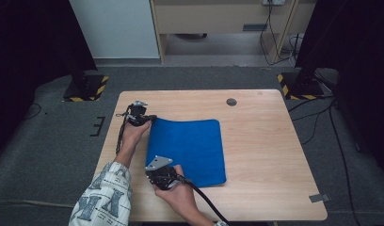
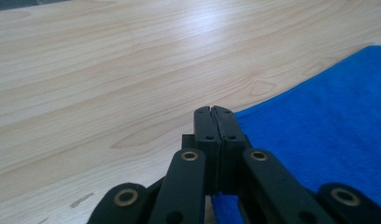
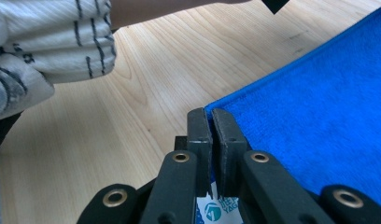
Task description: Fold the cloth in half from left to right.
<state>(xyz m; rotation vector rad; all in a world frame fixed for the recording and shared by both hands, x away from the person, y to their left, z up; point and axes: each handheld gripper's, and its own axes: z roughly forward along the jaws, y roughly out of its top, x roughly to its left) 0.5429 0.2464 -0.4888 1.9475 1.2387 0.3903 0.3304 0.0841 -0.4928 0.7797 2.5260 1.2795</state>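
Note:
A blue towel (image 1: 188, 150) lies flat on the wooden table (image 1: 265, 141), left of centre. My left gripper (image 1: 151, 118) sits at the towel's far left corner. In the left gripper view its jaws (image 2: 212, 109) are pressed together, with the blue towel (image 2: 328, 130) running in under them, so they are shut on that corner. My right gripper (image 1: 152, 170) is at the near left corner. Its jaws (image 3: 211, 112) are shut on the edge of the towel (image 3: 319, 102), and a white label (image 3: 214, 210) shows between them low down.
A round dark grommet (image 1: 231, 101) is set into the far part of the tabletop, and a grey tape strip (image 1: 318, 197) lies near the front right corner. The patterned sleeve (image 3: 39, 42) of the left arm reaches across the right gripper view. Bare wood lies right of the towel.

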